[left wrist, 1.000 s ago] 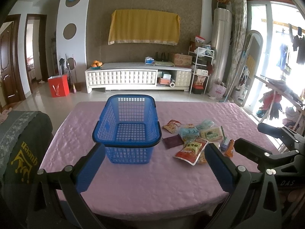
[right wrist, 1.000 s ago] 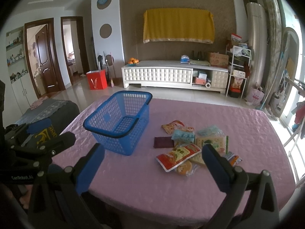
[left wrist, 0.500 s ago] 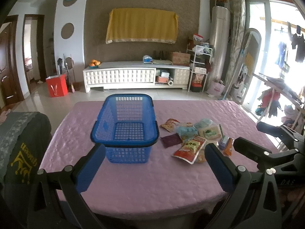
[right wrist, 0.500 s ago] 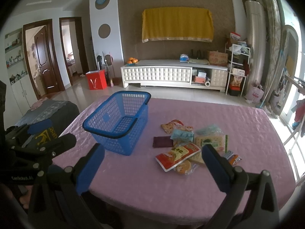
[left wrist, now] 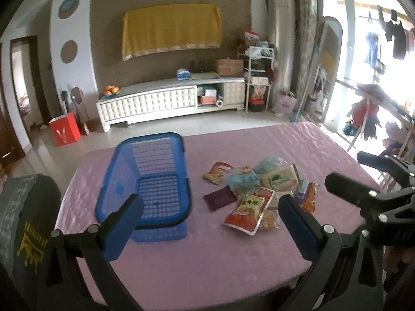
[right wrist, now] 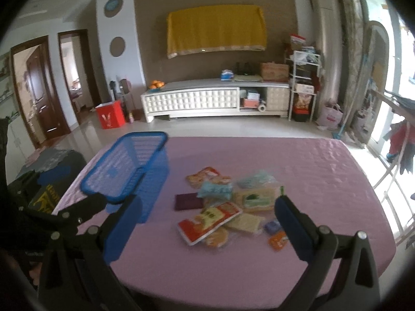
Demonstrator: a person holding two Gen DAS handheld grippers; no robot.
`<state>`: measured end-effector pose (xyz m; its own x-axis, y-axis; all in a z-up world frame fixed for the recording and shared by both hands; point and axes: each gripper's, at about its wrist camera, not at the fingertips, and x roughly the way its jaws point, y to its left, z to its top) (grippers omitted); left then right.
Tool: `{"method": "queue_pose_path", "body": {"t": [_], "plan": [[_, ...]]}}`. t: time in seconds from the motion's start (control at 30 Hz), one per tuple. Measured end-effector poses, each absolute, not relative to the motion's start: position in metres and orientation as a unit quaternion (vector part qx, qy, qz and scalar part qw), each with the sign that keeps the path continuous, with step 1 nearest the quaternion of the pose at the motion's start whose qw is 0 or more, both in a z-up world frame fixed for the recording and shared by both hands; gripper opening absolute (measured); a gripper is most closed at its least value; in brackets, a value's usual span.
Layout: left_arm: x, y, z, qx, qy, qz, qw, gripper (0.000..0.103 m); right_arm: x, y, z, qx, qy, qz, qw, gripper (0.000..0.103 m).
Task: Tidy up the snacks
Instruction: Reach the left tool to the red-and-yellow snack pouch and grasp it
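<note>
Snacks (right wrist: 223,207) piled at 12 o'clock, basket (left wrist: 153,178) empty; both fingers spread wide, nothing held. Next I pick 1st pkt.

Camera placement: two wrist fisheye views over one pink quilted table (left wrist: 207,264).

Left wrist view: from the near table edge, facing the far wall, tilted, blue-padded left gripper (left wrist: 210,220) in the foreground, the blue plastic mesh basket (left wrist: 145,178) close ahead, the right gripper's black frame at its right edge. Right wrist view: same edge, further right, blue-padded right gripper (right wrist: 207,223) framing the heap of foil snack packets (right wrist: 228,207). Shared: table, basket, packets, white TV cabinet (right wrist: 215,98), yellow cloth (right wrist: 216,29).
</note>
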<state>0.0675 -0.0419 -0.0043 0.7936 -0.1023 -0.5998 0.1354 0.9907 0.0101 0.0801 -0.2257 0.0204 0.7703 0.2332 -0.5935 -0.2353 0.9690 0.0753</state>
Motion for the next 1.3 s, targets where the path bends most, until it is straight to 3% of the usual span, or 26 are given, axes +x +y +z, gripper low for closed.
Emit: {"method": "queue_pose_path", "body": {"t": [0.33,0.63,1.3], "plan": [[0.138,-0.082,-0.039,0.045,0.365,-0.126,0.921,0.103,0.129,-0.276,-0.028,0.027,0.373,0.081,0.924,0.103],[0.195,-0.128,-0.112,0.083,0.461,-0.201,0.860,0.103,0.160,-0.296,-0.079,0.036,0.429,0.061,0.901,0.103],[0.261,-0.131,-0.203,0.087,0.551,-0.241,0.794,0.101,0.194,-0.295,-0.135,0.027,0.492,0.048,0.869,0.103]]}}
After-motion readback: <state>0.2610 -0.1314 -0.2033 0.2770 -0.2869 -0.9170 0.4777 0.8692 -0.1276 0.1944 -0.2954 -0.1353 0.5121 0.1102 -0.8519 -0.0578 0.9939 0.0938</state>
